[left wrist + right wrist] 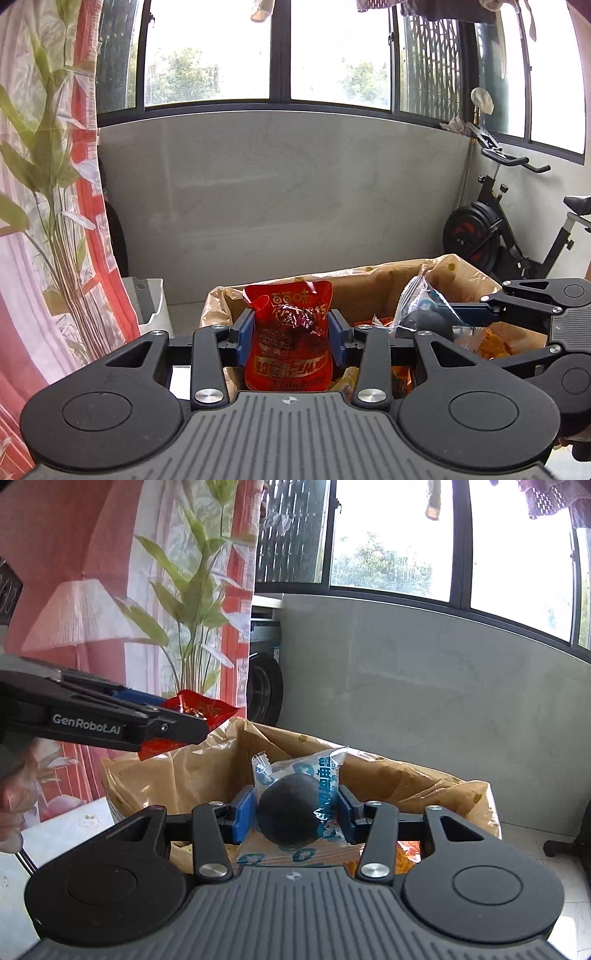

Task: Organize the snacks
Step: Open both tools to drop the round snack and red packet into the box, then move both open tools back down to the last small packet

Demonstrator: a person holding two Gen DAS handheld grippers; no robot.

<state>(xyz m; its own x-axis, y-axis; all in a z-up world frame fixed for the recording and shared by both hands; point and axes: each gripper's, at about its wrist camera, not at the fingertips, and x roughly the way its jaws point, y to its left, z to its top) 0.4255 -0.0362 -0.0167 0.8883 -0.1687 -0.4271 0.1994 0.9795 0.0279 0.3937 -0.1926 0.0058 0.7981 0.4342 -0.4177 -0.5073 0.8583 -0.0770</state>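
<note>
left gripper (291,332): closed snug on a red snack pouch (290,339), held upright right above the bag's left end

right gripper (295,818): clamped on a clear blue-print packet with a dark round bun (291,812) inside, also over the bag

bag: brown paper bag (388,771) with a plastic liner, mouth open, some orange snacks (491,343) already down in there

progress: I'd say mid-way, a few things are in, and these two aren't dropped yet

surface: can't really tell what the bag sits on, maybe the pale floor

room: balcony-ish, grey half wall (277,192), big windows, exercise bike (498,236) on the right, floral curtain (44,221) on the left
</note>
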